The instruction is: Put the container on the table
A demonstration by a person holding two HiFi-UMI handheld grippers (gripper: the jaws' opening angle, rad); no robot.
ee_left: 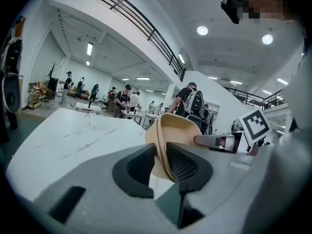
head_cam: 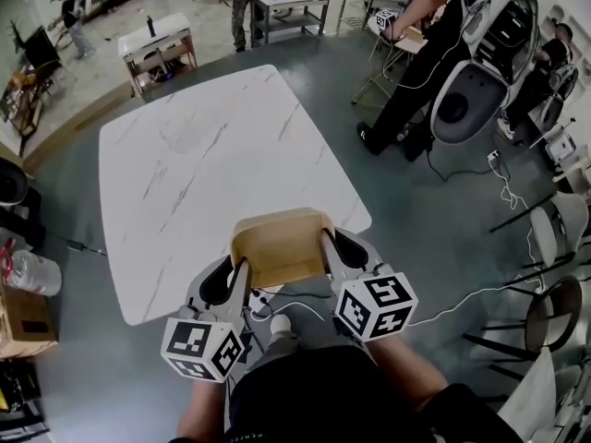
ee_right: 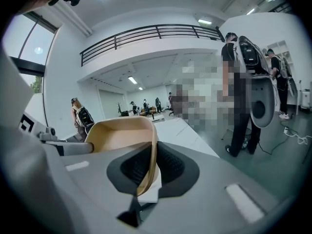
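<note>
**A:** Start on the left. What has the left gripper (ee_left: 161,156) got?

**B:** Its jaws are closed over the left wall of the container (head_cam: 282,247), with one pad outside and one inside the hollow. Both pads look to be touching the wall, though the pinch seems light.

**A:** And the container itself?

**B:** It spans the gap between the two pairs of jaws with its open side up. It hangs ahead of them over the near edge of the desk (head_cam: 203,155). Its base is hidden, so I can't say whether it touches the top.

**A:** And the right gripper (ee_right: 151,167)?

**B:** Those jaws are almost together. They nip the thin right wall just under the rim, again one pad on each side.

**A:** How will it handle?

**B:** I'd judge it light and empty, a thin tan shell with a smooth skin. It's stiff enough to carry, but the walls would likely bow under a hard squeeze. The upper walls on opposite sides, where the jaws sit now, seem the best hold. If one side let go alone, the container would probably tip.
</note>
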